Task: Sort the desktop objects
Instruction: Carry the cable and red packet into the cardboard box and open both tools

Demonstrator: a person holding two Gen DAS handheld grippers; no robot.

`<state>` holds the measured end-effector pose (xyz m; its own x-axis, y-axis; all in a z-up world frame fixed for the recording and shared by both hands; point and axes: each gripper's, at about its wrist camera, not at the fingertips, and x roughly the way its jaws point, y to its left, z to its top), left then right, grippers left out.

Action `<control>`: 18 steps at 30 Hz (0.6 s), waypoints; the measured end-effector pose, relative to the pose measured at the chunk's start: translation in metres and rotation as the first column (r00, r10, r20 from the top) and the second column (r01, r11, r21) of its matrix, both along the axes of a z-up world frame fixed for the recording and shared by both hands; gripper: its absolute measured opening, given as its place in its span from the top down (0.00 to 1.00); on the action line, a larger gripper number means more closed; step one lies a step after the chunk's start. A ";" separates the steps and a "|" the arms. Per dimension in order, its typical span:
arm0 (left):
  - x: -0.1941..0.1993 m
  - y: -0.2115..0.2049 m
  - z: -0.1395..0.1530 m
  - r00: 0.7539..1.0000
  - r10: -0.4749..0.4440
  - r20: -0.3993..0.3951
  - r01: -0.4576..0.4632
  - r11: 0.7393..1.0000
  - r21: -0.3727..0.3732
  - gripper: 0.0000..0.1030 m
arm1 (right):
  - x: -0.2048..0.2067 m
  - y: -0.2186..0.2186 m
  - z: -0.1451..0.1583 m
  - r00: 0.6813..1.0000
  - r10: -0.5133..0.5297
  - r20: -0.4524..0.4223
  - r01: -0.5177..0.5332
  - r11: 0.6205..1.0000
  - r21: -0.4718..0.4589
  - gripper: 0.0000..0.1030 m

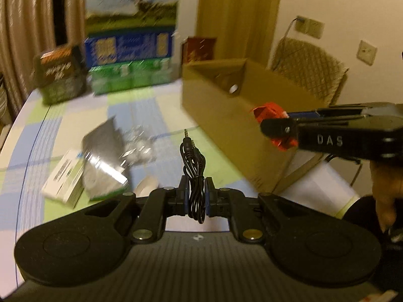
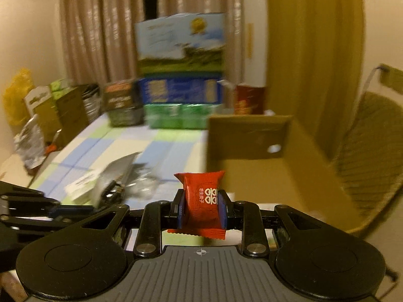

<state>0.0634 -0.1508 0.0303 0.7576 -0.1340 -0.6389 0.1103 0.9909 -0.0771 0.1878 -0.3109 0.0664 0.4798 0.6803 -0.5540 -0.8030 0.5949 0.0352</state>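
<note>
Audio cable, coiled and black, hangs pinched in our left gripper above the checked table; the red snack packet sits clamped upright in our right gripper; the open cardboard box stands just ahead; a white carton lies nearby.

Open-topped cardboard box just ahead
</note>
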 end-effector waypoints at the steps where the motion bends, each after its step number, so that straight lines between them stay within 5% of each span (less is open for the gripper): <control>1: 0.004 -0.008 0.006 1.000 -0.015 0.006 0.015 1.000 -0.005 0.92 | 0.008 -0.008 0.003 1.000 -0.019 0.005 0.019 1.000 -0.002 0.77; 18: 0.076 -0.115 0.041 0.986 -0.164 0.039 0.163 0.987 0.009 0.92 | 0.081 -0.070 0.009 0.993 -0.118 -0.012 0.117 0.993 -0.033 0.77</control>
